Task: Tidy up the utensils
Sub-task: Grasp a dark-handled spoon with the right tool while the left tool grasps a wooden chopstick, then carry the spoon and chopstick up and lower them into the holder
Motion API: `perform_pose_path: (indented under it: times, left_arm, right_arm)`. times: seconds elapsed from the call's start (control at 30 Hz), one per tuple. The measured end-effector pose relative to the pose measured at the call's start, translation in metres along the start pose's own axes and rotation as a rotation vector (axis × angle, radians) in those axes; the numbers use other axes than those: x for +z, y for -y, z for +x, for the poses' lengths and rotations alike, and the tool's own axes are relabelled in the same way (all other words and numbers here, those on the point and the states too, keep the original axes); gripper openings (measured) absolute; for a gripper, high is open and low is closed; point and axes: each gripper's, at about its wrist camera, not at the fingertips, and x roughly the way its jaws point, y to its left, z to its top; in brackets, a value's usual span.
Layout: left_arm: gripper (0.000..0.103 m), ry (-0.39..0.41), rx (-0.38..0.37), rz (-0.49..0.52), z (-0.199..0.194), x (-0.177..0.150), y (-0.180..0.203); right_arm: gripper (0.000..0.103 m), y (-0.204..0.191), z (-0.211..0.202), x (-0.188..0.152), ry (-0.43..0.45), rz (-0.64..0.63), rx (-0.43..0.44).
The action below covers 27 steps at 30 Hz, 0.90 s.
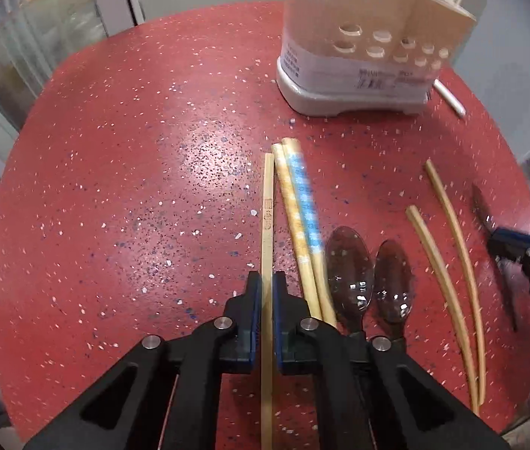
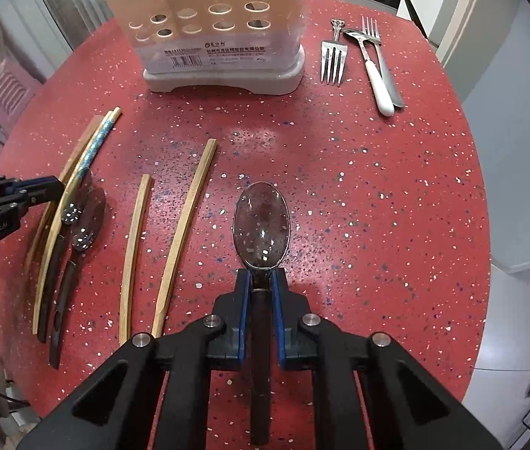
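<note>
Left gripper (image 1: 267, 288) closed around 1 plain wooden chopstick (image 1: 267, 202), lying on the red table (image 1: 115, 187). Right gripper (image 2: 261, 281) squeezed on a dark see-through spoon (image 2: 261, 221), bowl pointing at the holder (image 2: 223, 48). 2 more dark spoons (image 1: 370, 273) beside 2 blue-patterned chopsticks (image 1: 298, 202). 2 forks (image 2: 334, 60) far right.
</note>
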Motion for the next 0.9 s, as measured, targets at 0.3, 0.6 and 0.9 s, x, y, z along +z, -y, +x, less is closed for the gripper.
perform_pose_path:
  times: [0.3, 0.6, 0.9]
  left_arm:
    - [0.030, 0.176, 0.005, -0.081, -0.033, -0.039, -0.006]
    - [0.030, 0.369, -0.035, -0.164, -0.090, -0.044, -0.010]
    - [0.030, 0.542, -0.087, -0.170, -0.142, -0.003, 0.002]
  right_arm:
    - [0.013, 0.014, -0.025, -0.012, 0.114, 0.036, 0.131]
    - [0.012, 0.026, -0.073, -0.007, 0.295, 0.055, 0.217]
    - [0.013, 0.028, -0.116, 0.027, 0.452, 0.034, 0.248]
